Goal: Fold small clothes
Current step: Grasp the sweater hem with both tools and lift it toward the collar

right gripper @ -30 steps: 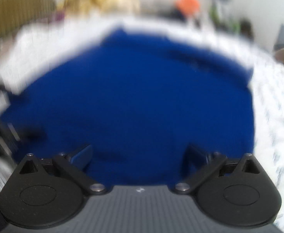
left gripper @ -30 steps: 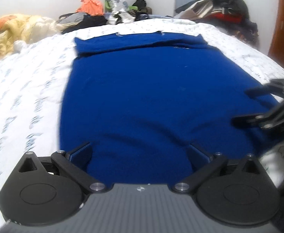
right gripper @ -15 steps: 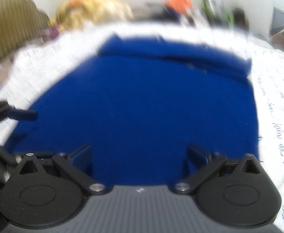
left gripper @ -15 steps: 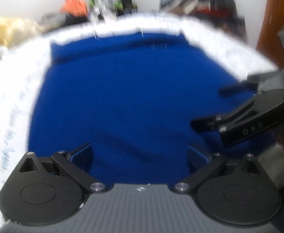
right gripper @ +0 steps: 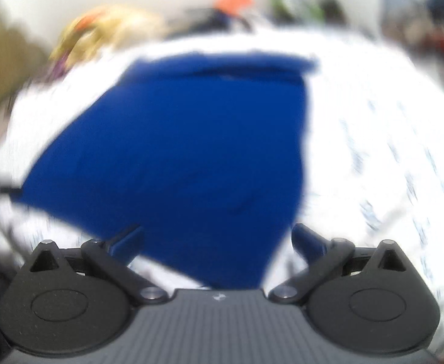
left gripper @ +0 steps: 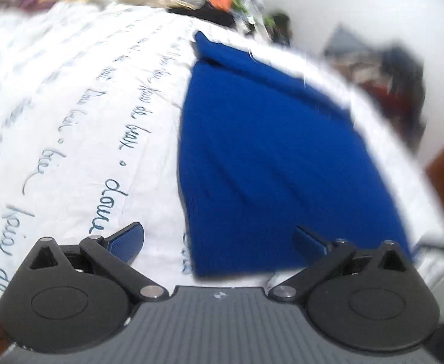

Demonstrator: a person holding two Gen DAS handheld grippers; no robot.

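Blue cloth (left gripper: 270,157) lies flat on the white sheet (left gripper: 79,127), its long axis running from near to far, with a folded band across the far end. In the left wrist view its near left corner sits between the fingers of the left gripper (left gripper: 219,239), whose jaws stand wide apart and empty. The right gripper (right gripper: 217,239), likewise spread and empty, hovers over the near right corner; that view is blurred.
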